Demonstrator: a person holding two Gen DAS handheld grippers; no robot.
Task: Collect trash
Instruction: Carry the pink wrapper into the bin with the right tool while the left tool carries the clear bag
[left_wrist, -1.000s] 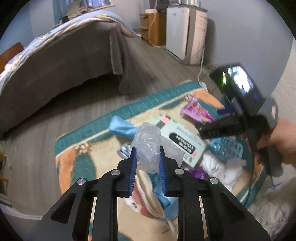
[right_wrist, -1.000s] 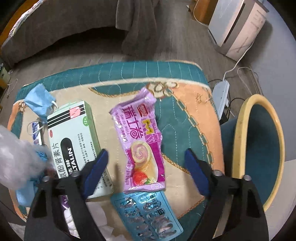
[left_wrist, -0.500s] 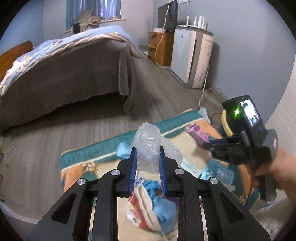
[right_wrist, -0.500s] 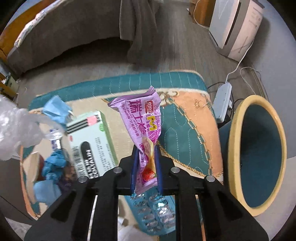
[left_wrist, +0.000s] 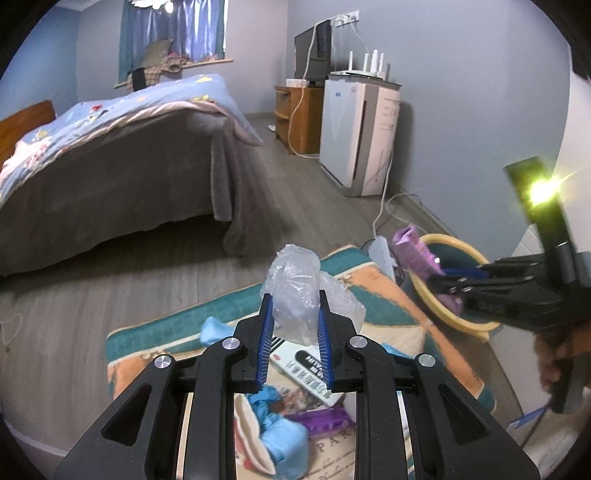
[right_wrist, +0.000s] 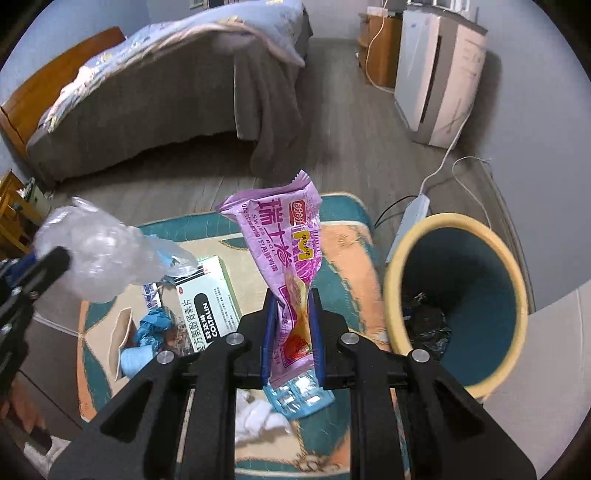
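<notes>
Rug (right_wrist: 343, 236) litter: medicine box (right_wrist: 207, 299), blister pack (right_wrist: 303, 397); bin (right_wrist: 406, 251) beside.

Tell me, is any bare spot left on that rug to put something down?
Yes: the orange-and-teal stretch of rug between the medicine box and the bin lies bare, and so does the wood floor toward the bed. The near left part is crowded with blue masks, white tissue and a blister pack.

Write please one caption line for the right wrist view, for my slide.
Right claw holds a purple snack wrapper upright beside the yellow-rimmed bin, above the littered rug.
</notes>
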